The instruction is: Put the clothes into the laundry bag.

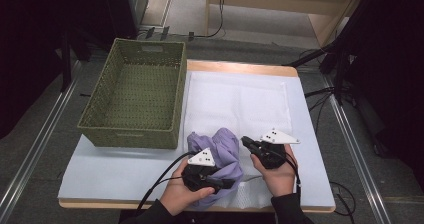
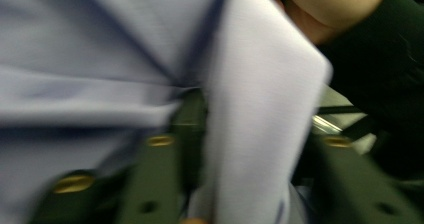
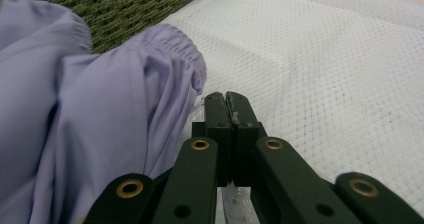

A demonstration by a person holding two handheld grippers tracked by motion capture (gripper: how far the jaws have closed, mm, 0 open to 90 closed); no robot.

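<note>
A lavender garment (image 1: 225,146) lies bunched on the white mesh mat (image 1: 240,99) near the table's front edge. My left gripper (image 1: 226,184) points right into its lower side. In the blurred left gripper view the jaws of the left gripper (image 2: 250,134) stand apart, with a fold of the garment (image 2: 100,59) between them. My right gripper (image 1: 245,141) points left at the garment's right edge. In the right gripper view the right gripper (image 3: 230,101) is shut, tips over the mat (image 3: 325,74), just beside the garment's (image 3: 75,109) gathered hem.
A green woven basket (image 1: 130,134) stands at the table's left, close behind the garment, and its weave (image 3: 135,9) shows beyond the cloth. The pale table top (image 1: 115,169) runs left of my hands. Cables trail off the front edge.
</note>
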